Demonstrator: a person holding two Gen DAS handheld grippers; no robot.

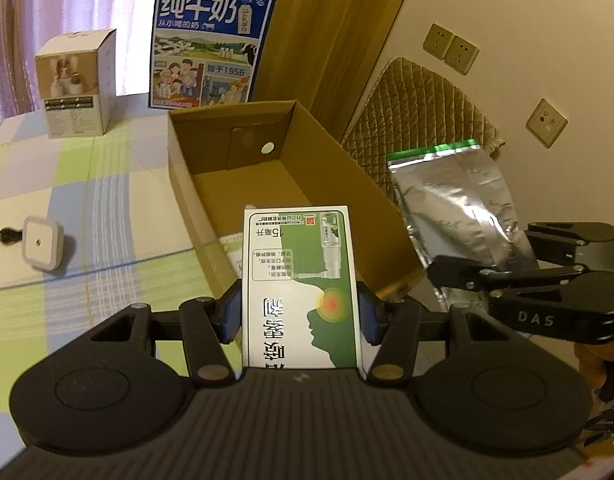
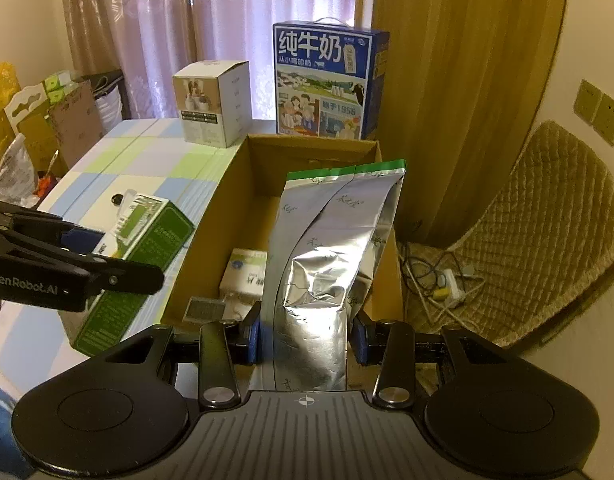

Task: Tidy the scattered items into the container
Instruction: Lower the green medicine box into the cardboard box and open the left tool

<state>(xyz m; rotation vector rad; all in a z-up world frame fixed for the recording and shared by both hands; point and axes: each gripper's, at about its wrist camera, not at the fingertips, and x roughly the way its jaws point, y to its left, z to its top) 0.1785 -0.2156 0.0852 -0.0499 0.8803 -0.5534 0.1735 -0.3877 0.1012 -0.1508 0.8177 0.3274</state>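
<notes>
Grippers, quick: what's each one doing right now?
Left gripper: closed on the green-and-white medicine box.
Right gripper: closed on the silver foil pouch.

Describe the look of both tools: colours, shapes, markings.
Both are matte black. Left tool: angular linkage arms, blue pads, silver pivot screws, ribbed grey base with round side discs, white "GenRobot.AI" lettering. Right tool: the same build, "DAS" on its side.
</notes>
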